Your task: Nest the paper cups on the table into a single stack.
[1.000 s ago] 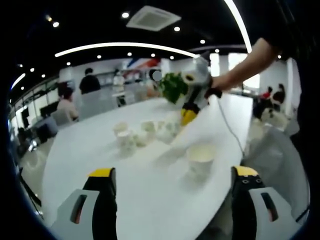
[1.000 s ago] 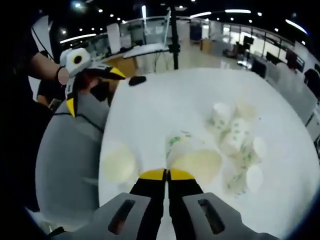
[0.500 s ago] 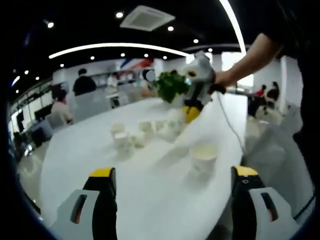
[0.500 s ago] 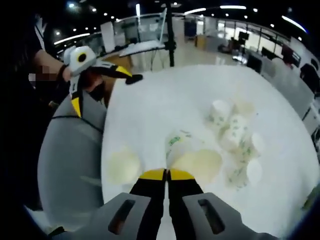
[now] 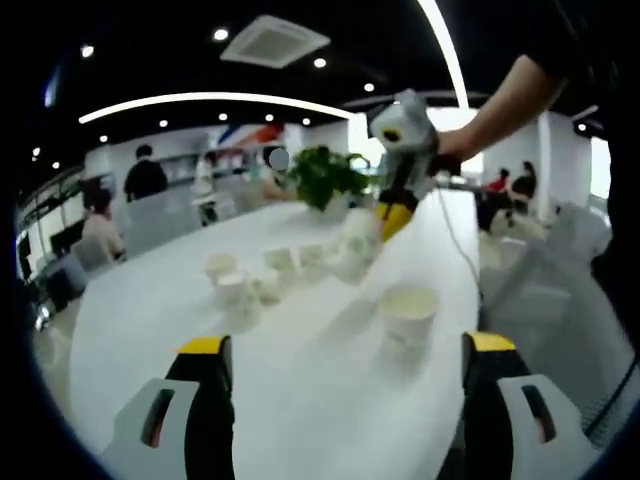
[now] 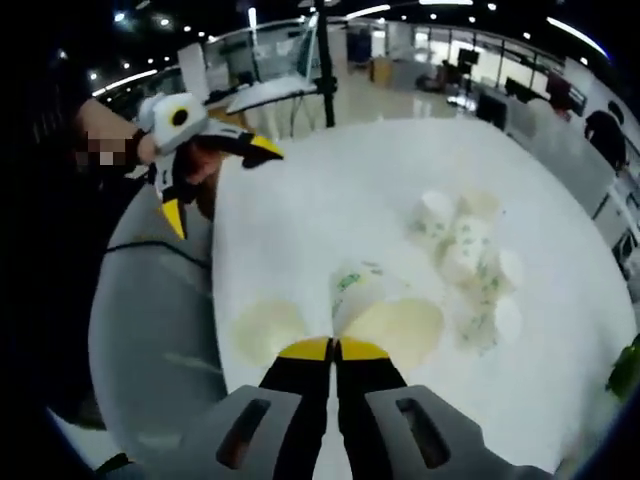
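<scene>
Across the round white table [image 6: 330,210], the right gripper [image 6: 335,349], pinched on a leaf-printed white paper cup [image 6: 385,318], has risen while the wide-jawed left gripper [image 5: 345,350] waits before the lone upright paper cup [image 5: 407,312], so nesting looks next.

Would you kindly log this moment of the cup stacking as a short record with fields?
right gripper: shut on the rim of a held cup, lifted above the table
left gripper: open, holding nothing
lone cup: upright near the table edge, between the left jaws' line of sight
cup cluster: several loose cups, some tipped over
plant: at the far side of the table
</scene>
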Available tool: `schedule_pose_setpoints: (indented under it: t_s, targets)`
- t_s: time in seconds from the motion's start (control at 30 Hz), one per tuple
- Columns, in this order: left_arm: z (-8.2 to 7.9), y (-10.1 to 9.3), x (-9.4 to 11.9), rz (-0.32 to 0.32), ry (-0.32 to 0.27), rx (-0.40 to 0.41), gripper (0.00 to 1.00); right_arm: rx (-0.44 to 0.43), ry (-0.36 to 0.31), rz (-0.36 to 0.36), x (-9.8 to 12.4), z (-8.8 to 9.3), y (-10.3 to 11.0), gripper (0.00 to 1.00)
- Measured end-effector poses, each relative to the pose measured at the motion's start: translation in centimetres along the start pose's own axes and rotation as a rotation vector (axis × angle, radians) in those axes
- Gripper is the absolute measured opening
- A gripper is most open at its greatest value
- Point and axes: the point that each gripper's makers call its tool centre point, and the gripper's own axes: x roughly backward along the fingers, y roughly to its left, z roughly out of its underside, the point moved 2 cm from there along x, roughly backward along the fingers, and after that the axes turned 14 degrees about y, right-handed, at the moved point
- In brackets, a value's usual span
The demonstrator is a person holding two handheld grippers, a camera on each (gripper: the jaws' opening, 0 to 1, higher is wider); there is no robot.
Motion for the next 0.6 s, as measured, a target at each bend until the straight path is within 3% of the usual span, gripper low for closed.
schedule_pose_setpoints:
  t_s: [0.2,0.6]
  targets:
    - [-0.7,-0.8,-0.6,0.008,0.010,-0.046,0.96,0.056,0.034,-0.020,0.8,0.5,1.3,0.00]
    - [-0.8,0.0,-1.1,-0.033,0.011,0.003,0.96,0.218,0.106,-0.048,2.4,-0.4,3.8,0.00]
